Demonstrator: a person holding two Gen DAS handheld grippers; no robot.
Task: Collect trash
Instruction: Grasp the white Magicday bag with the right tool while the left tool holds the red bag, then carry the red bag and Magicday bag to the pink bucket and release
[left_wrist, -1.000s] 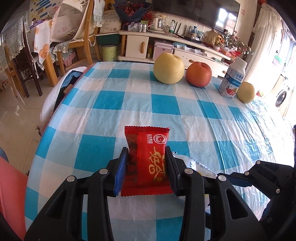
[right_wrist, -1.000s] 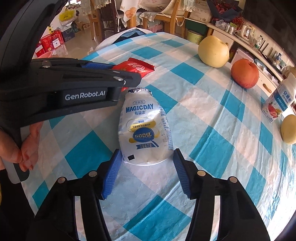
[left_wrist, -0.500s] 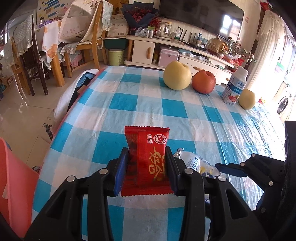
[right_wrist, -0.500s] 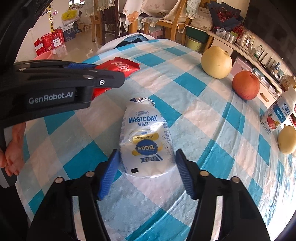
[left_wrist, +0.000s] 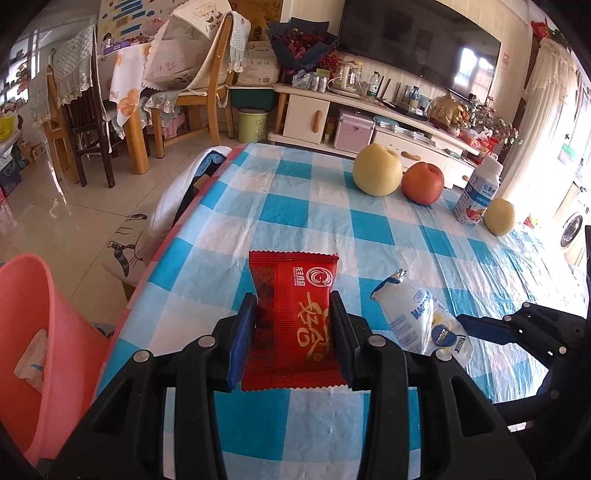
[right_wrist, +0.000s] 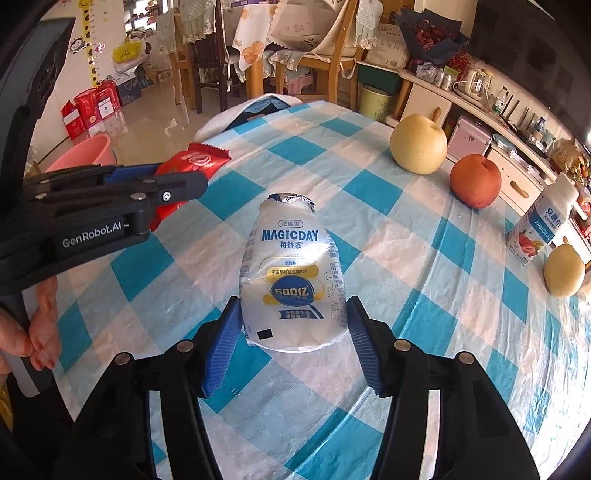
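Observation:
My left gripper (left_wrist: 293, 306) is shut on a red snack wrapper (left_wrist: 295, 314), which it holds flat above the checked table (left_wrist: 295, 206). From the right wrist view the same wrapper (right_wrist: 195, 162) sticks out past the left gripper (right_wrist: 177, 181), held by a hand at the left edge. A crushed white MAGICDAY bottle (right_wrist: 291, 266) with a torn foil top sits between the blue pads of my right gripper (right_wrist: 291, 317), which is shut on its lower end. That bottle (left_wrist: 417, 317) hangs tilted off the cloth. A pink bin (left_wrist: 37, 332) stands on the floor, left of the table.
At the table's far side stand a large yellow pear (left_wrist: 376, 170), a red apple (left_wrist: 423, 182), a small milk bottle (left_wrist: 476, 195) and a smaller pear (left_wrist: 498, 216). A cloth-covered seat (left_wrist: 173, 206) sits against the table's left edge. The bin holds a paper scrap.
Both grippers have risen with their loads. The left one has drifted left with the wrapper, bringing the pink bin into its view. The bottle has come up off the cloth.

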